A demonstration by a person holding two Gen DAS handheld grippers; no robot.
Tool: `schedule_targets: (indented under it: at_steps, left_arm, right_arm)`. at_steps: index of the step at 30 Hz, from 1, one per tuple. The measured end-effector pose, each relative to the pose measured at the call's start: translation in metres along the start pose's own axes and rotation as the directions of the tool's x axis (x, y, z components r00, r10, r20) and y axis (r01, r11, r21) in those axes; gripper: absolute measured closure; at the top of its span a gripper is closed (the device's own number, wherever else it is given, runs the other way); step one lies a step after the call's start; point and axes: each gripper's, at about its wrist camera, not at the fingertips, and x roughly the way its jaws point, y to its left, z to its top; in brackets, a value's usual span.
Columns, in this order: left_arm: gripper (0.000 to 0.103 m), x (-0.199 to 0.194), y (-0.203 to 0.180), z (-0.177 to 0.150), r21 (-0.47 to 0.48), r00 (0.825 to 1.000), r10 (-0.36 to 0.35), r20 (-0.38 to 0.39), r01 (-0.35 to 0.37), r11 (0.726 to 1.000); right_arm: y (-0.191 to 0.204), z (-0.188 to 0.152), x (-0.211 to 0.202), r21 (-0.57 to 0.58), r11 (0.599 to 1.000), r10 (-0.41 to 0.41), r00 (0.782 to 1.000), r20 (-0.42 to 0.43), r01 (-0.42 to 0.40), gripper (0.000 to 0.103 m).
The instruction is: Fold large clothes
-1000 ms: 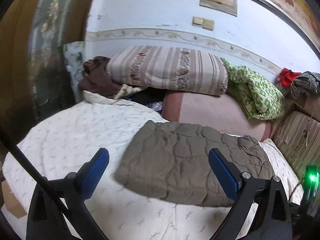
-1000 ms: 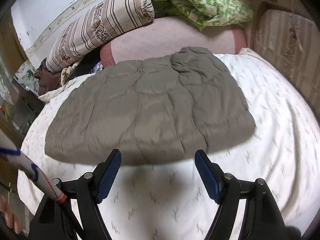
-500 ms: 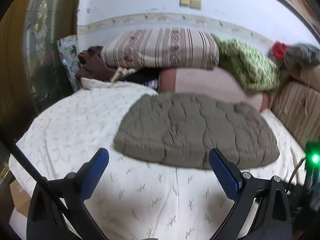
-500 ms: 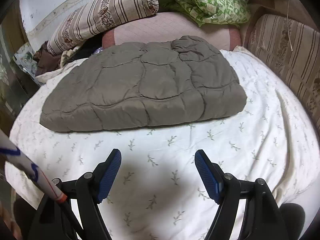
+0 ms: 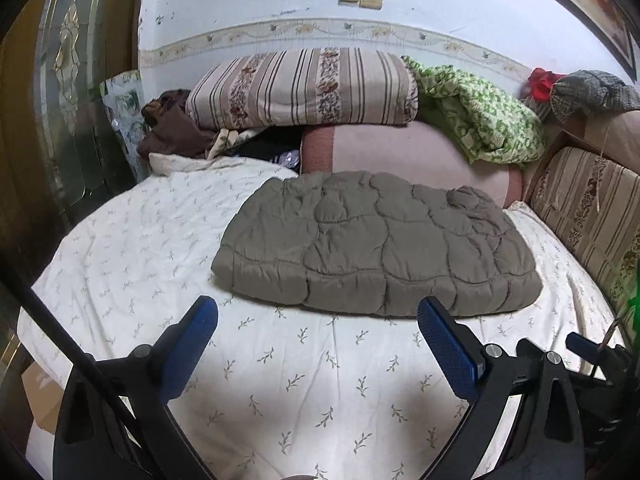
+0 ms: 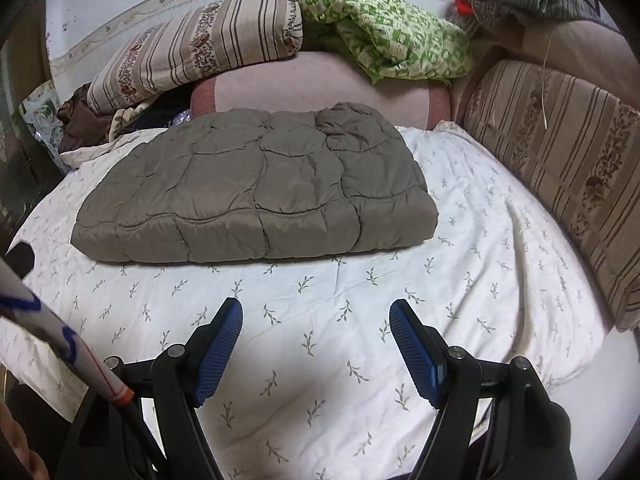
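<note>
Item: grey-brown quilted padded garment [image 5: 376, 244], folded to a thick rectangle, lying mid-bed on the leaf-print sheet [image 5: 300, 380], far of both tools. Likely soft, puffy, light, slippery-shelled; best pinched at near-edge corners. Left gripper [image 5: 318, 332]: jaws wide apart, empty. Right gripper [image 6: 316, 330]: likewise spread, empty.

Grey-brown quilted jacket [image 5: 376, 244] on white leaf-sprigged sheet [image 5: 304, 380]; blue-padded tongs [image 6: 316, 316].
</note>
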Motion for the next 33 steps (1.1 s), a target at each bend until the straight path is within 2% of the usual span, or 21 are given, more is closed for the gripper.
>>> schedule_targets:
  at_steps: [10,17,28,33]
  left_arm:
    - [0.003,-0.018,-0.002,0.001,0.010,1.000,0.012,0.020,-0.012,1.000]
    - [0.003,-0.024,-0.006,-0.001,0.027,1.000,0.011,0.018,-0.011,1.000]
    - [0.003,-0.012,-0.003,-0.005,0.012,0.999,0.015,-0.035,-0.014,1.000]
    - [0.003,-0.012,-0.004,-0.006,0.011,0.999,0.025,-0.030,-0.024,1.000]
  right_arm:
    - [0.021,-0.012,-0.016,-0.074,0.997,0.001,1.000,0.023,0.001,0.023]
    - [0.020,-0.012,-0.020,-0.075,0.997,-0.015,1.000,0.025,0.017,0.023]
    - [0.022,-0.014,-0.018,-0.076,0.996,-0.040,0.999,0.013,0.041,0.023]
    - [0.020,-0.014,-0.017,-0.068,0.997,-0.040,0.999,0.012,0.041,0.023]
